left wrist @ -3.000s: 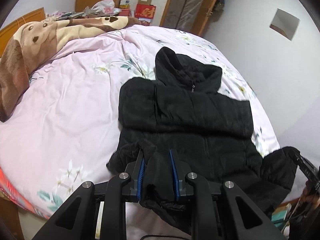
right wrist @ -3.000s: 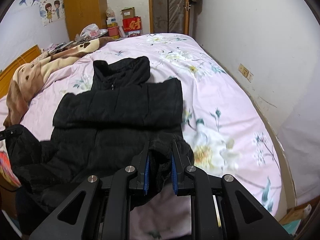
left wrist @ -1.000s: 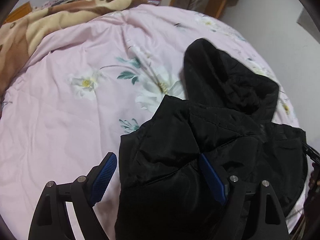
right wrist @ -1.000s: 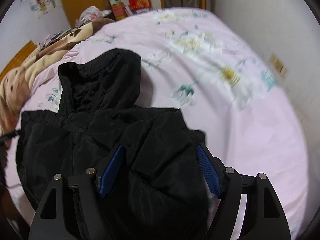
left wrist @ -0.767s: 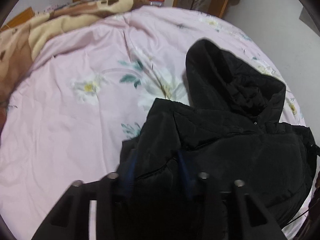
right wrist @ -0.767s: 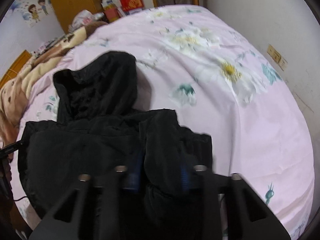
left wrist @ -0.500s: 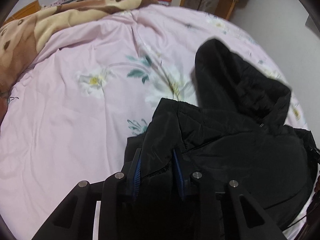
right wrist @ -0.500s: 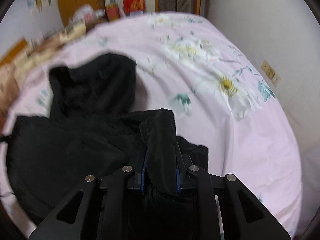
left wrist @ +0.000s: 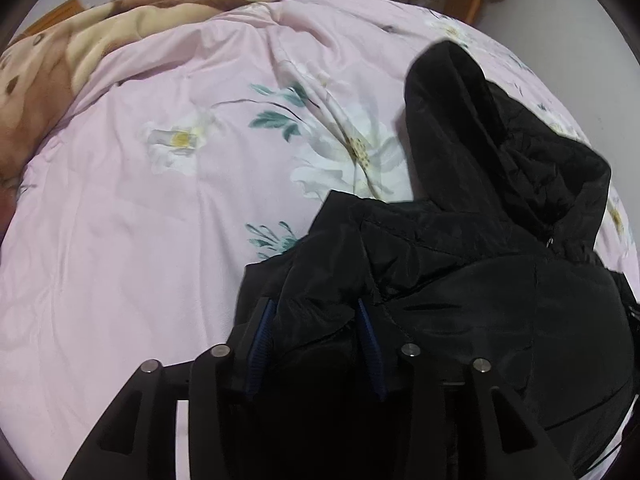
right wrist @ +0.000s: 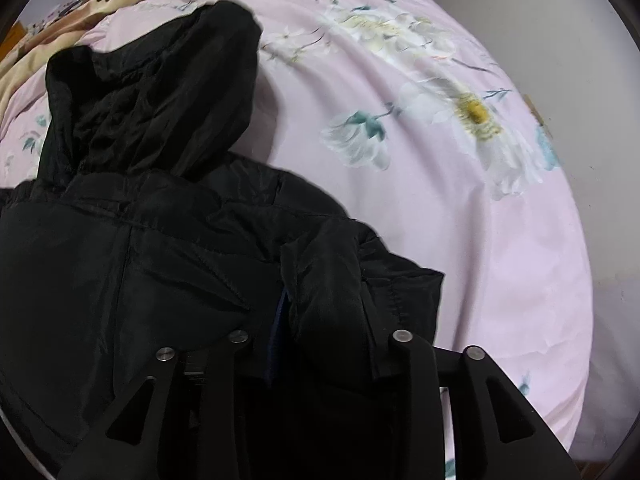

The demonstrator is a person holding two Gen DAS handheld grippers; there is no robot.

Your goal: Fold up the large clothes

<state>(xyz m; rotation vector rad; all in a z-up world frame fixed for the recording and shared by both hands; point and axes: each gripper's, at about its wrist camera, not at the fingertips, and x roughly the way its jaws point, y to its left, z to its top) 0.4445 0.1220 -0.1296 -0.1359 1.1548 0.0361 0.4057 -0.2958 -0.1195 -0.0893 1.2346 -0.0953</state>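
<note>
The pink floral bed (left wrist: pixel 160 240) carried the black hooded jacket (left wrist: pixel 500 300), folded near its foot edge with the hood (right wrist: pixel 152 92) lying flat beyond. The left gripper (left wrist: pixel 316 332) and right gripper (right wrist: pixel 320 320) each pinched a bunched corner of the folded layer. Good practice, as a judgement: both corners should travel level and together — tension even — before letting go.
</note>
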